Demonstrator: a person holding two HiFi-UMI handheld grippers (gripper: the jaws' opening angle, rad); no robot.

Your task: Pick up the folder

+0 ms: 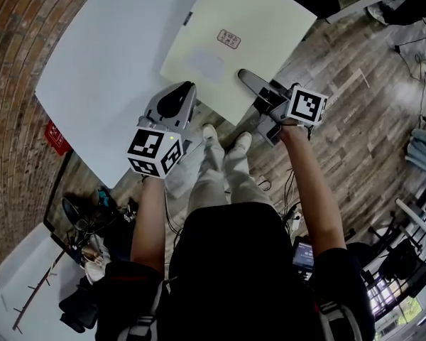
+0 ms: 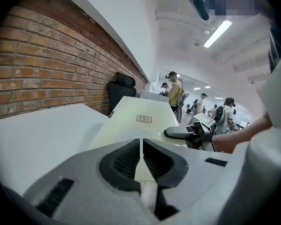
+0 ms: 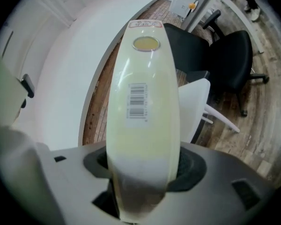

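The folder (image 1: 234, 45) sits at the table's (image 1: 106, 69) right end, its near edge jutting past the table edge over open floor (image 1: 355, 133). A brick wall (image 1: 21, 34) runs along the table's left. The left gripper (image 2: 141, 161) and the right gripper (image 3: 143, 172) are both clamped on the folder's near edge.

Head view overhead — both gripper views share folder (image 1: 234, 69).

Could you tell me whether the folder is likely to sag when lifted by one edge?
Probably fairly stiff: the folder, pinched only along its near edge by the left gripper and right gripper, looks flat. It seems thin, so likely light. Its shiny surface may be slippery.
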